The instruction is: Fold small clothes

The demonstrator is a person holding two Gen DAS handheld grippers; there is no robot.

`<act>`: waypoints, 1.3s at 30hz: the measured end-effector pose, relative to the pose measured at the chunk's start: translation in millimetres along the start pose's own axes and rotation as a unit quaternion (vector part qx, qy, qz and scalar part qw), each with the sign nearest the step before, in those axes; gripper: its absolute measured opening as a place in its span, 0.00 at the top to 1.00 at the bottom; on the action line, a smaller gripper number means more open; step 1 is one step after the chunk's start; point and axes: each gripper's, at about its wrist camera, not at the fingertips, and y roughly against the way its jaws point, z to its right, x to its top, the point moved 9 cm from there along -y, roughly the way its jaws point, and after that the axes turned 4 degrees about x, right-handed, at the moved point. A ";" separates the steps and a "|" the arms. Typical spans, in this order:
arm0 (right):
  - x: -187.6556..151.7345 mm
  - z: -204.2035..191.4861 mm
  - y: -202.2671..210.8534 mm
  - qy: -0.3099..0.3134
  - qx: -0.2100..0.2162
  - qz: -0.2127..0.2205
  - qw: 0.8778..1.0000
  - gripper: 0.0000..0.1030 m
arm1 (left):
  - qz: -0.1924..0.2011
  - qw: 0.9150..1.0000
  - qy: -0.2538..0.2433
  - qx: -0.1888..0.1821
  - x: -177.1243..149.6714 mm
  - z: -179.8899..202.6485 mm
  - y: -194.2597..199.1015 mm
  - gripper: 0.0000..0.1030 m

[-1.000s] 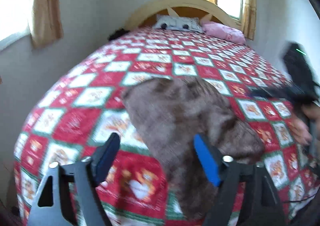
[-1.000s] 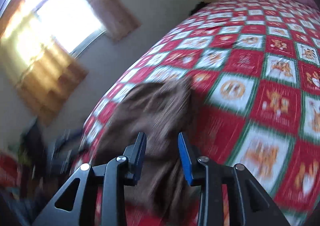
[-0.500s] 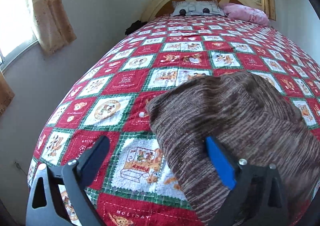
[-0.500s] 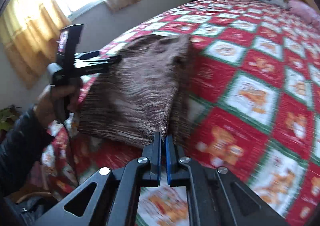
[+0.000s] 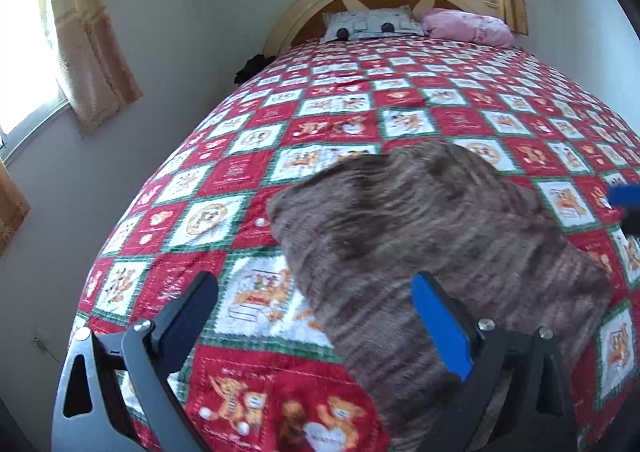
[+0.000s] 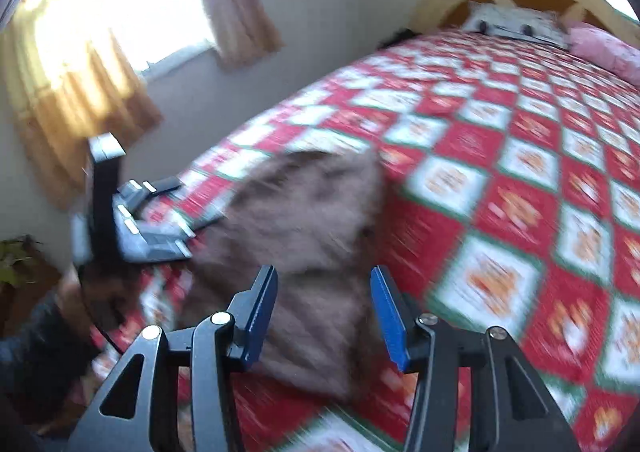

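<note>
There are two tongs and one piece of clothing. The brown knit cloth lies on the bed, which has a red, white and green checked cover with little bears. The cloth looks folded over into a thick, long shape.

The left tongs are spread wide and hold nothing. In the left view the cloth lies just ahead of them and to their right, and the near end runs under their blue finger. Its long side runs from that near end away toward the head of the bed, leaning a bit left.

The right tongs are spread apart too and hold nothing. Their picture is blurry. There the cloth sits right in front of them and between the two fingers, and its long side points away from them. The left tongs show at the cloth's left side.

At the far end of the bed there are two pillows, one white-grey and one pink. Two windows with yellow curtains are on the walls.
</note>
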 end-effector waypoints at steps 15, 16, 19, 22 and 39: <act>3.9 28.2 -100.4 -0.042 0.032 -0.053 0.997 0.53 | -0.040 0.999 0.011 -0.013 -26.0 15.2 -26.4 0.00; 2.9 26.5 -99.0 -0.037 0.029 -0.053 0.998 0.53 | -0.044 0.999 0.014 -0.013 -27.0 14.6 -25.7 0.00; -0.6 22.0 -97.0 -0.023 0.012 -0.055 0.998 0.53 | -0.039 0.999 0.019 -0.011 -28.1 13.7 -16.2 0.00; -4.9 21.2 -99.0 -0.004 -0.001 -0.055 0.998 0.53 | -0.038 0.999 0.017 -0.007 -34.9 15.2 -10.5 0.00; -8.2 -8.6 32.0 0.014 -0.128 0.087 0.988 0.47 | 0.052 0.997 0.062 -0.013 -21.1 -1.4 94.9 0.00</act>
